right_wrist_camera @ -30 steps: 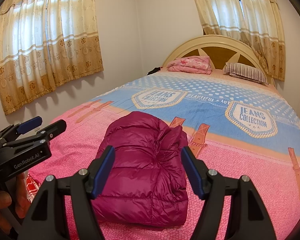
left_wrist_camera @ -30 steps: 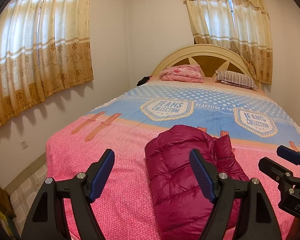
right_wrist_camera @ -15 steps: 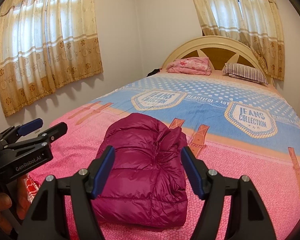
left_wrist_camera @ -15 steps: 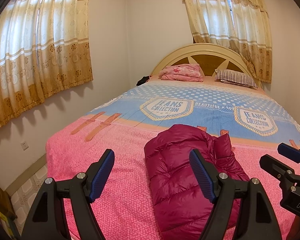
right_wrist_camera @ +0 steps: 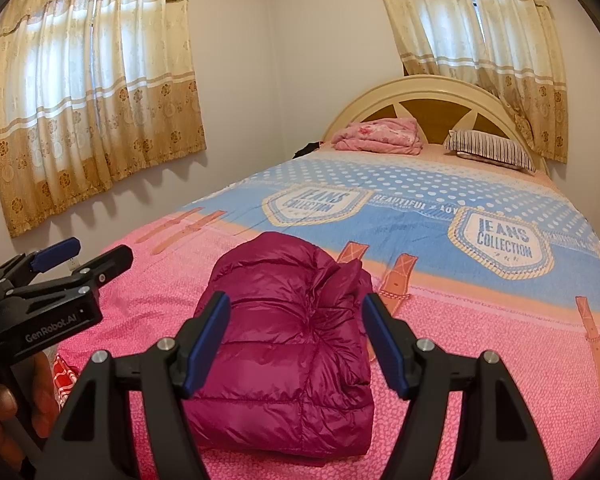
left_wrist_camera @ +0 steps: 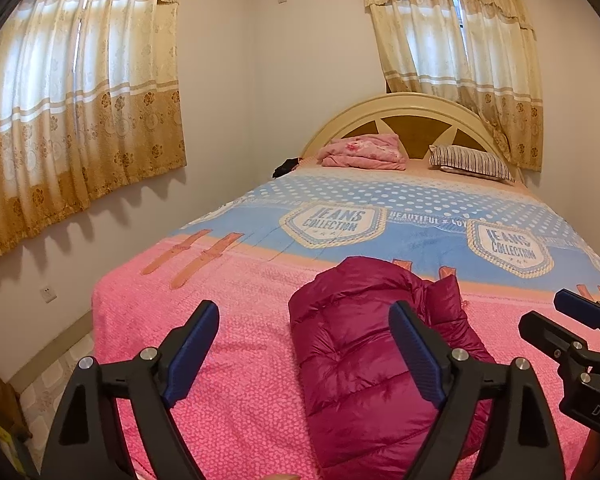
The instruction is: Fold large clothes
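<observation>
We see a maroon puffer jacket [left_wrist_camera: 364, 344], folded into a compact bundle, resting on the pink near end of the bedspread [left_wrist_camera: 228, 380]. It lies in the same place and the same shape as one second ago.

Left wrist view: the left gripper [left_wrist_camera: 304, 354] hangs above the bedspread with its jaws spread and opening at this moment. We note that its blue pads [left_wrist_camera: 192, 354] stand slightly farther apart than in the earlier pictures; that is the one change we can find. Nothing is pinched. The right pad overlaps the jacket in the picture, but we cannot tell that it touches the cloth. The right gripper [left_wrist_camera: 556, 320] shows at the right edge, beside the jacket.

Right wrist view: the right gripper [right_wrist_camera: 296, 346] frames the jacket [right_wrist_camera: 288, 344] between its spread jaws, which grip nothing; their gap matches the earlier pictures. The left gripper [right_wrist_camera: 96, 256] enters from the left edge, held by a hand [right_wrist_camera: 4, 408], and sits where it sat before.

Beyond the jacket, the blue part of the bedspread carries "JEANS COLLECTION" badges. A folded pink blanket [left_wrist_camera: 362, 152] and a striped pillow [left_wrist_camera: 472, 162] lie against the headboard [left_wrist_camera: 400, 106], and curtains [left_wrist_camera: 76, 100] hang at both windows, all unchanged.
</observation>
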{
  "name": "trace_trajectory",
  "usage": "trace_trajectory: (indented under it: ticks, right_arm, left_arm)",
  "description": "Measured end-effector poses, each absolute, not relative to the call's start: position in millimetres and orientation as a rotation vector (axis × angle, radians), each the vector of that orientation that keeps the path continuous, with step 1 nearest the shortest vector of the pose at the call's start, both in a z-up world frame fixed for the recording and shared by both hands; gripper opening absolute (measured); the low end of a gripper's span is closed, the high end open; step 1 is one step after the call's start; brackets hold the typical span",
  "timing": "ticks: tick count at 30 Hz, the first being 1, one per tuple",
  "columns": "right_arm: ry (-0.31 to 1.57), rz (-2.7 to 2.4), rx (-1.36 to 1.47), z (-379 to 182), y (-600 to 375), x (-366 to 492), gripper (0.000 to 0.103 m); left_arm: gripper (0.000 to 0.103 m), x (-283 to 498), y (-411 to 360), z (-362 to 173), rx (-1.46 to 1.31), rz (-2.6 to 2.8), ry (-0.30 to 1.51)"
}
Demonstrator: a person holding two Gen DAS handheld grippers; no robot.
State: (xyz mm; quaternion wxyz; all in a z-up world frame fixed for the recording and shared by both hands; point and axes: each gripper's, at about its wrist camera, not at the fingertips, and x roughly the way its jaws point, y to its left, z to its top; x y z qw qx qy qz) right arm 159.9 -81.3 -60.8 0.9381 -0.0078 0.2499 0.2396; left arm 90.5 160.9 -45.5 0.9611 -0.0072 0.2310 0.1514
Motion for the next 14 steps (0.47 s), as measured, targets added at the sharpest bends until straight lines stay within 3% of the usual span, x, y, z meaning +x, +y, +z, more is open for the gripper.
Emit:
trace_trajectory:
  ticks: [14]
  right_arm:
    - [0.521, 0.493, -0.024, -62.4, -83.7, 161.5, 0.071]
  left_arm:
    - [0.090, 93.4, 156.8, -52.7, 0.029, 0.322, 0.470]
